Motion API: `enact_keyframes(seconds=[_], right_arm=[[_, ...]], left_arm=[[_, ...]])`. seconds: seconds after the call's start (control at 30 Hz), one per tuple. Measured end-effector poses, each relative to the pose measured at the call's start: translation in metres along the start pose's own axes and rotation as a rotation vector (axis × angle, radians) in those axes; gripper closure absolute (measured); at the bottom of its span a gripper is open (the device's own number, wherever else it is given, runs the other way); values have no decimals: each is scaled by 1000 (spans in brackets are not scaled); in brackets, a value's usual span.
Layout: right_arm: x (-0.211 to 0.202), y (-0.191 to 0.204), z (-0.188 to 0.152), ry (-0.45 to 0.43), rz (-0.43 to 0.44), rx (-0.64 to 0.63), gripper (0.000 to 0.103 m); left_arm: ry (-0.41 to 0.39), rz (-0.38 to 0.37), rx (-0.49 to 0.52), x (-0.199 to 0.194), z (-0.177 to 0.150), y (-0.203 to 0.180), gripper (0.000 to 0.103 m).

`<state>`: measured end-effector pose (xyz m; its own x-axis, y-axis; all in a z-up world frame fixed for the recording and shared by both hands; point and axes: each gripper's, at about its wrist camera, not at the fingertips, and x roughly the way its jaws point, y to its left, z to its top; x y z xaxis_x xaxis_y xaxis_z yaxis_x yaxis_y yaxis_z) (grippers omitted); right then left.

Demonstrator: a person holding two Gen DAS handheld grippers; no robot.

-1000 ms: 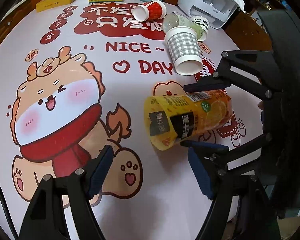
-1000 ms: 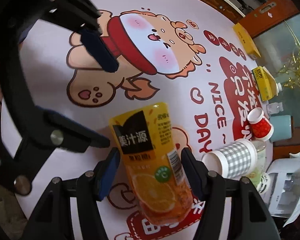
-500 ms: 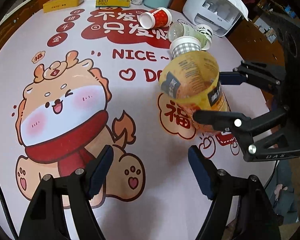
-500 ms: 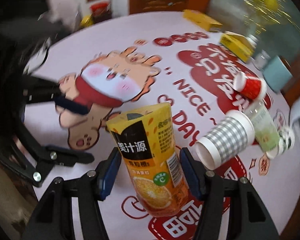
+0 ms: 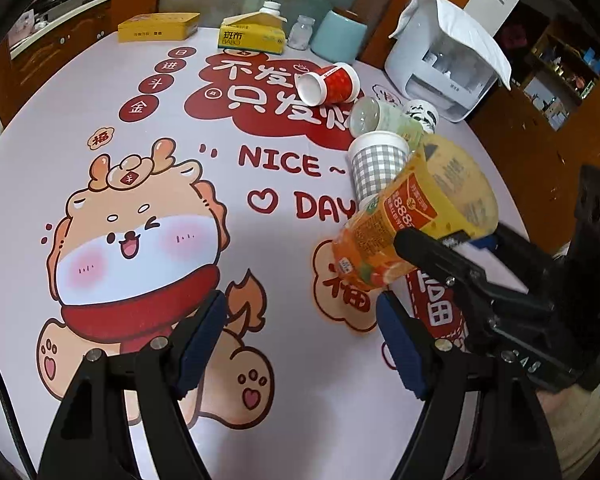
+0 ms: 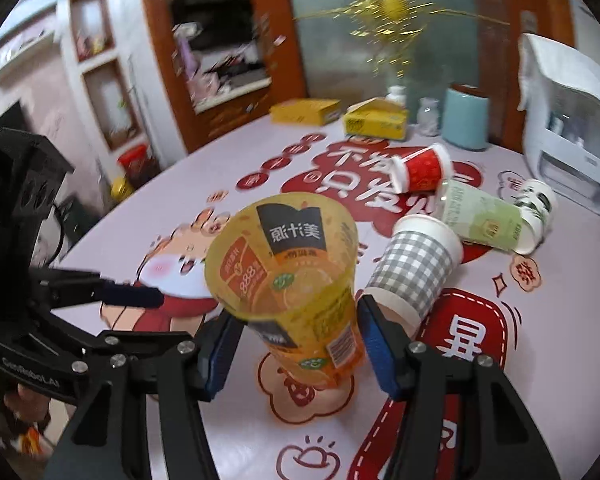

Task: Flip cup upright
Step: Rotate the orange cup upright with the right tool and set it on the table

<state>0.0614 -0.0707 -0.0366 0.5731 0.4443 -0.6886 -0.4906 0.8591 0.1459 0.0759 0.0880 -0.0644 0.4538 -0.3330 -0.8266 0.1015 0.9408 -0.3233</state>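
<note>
A yellow-orange juice cup (image 6: pixel 300 292) is held in my right gripper (image 6: pixel 296 344), whose blue pads press its lower body. The cup's open mouth points up, tilted a little. In the left wrist view the cup (image 5: pixel 412 220) leans with its mouth up and to the right, above the table, in the right gripper (image 5: pixel 440 248). My left gripper (image 5: pixel 300 340) is open and empty, near the table's front, left of the cup.
Several cups lie on their sides behind: a grey checked cup (image 5: pixel 374 168), a red cup (image 5: pixel 332 84), a green cup (image 5: pixel 388 118). Yellow boxes (image 5: pixel 252 34), a blue canister (image 5: pixel 340 36) and a white appliance (image 5: pixel 444 64) stand at the back.
My right gripper has lifted the juice cup off the table and turned it from lying on its side to mouth-up. The left gripper has stayed open.
</note>
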Motion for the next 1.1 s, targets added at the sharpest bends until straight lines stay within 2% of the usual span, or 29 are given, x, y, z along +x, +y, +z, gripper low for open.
enact_keyframes(seconds=[0.13,0.3,0.5,0.83,1.1], right_arm=[[-10,-2,-13,-76,0,81,45],[-28,2,-31,-128,-19,117,46],[-36,5,-47,-145,-66,102,46],[-38,4,-62,-187,-91,131,47],[-45,11,-79,-182,-96,119,47]], left_arm=[[-9,3,1,-1,-4,-4,28],[-23,9,6,-6,-9,-8,28],[-21,5,9,-11,-21,-15,28],[-45,25,55,-21,-44,-30,28],[-48,27,94,-21,-55,-41,28]])
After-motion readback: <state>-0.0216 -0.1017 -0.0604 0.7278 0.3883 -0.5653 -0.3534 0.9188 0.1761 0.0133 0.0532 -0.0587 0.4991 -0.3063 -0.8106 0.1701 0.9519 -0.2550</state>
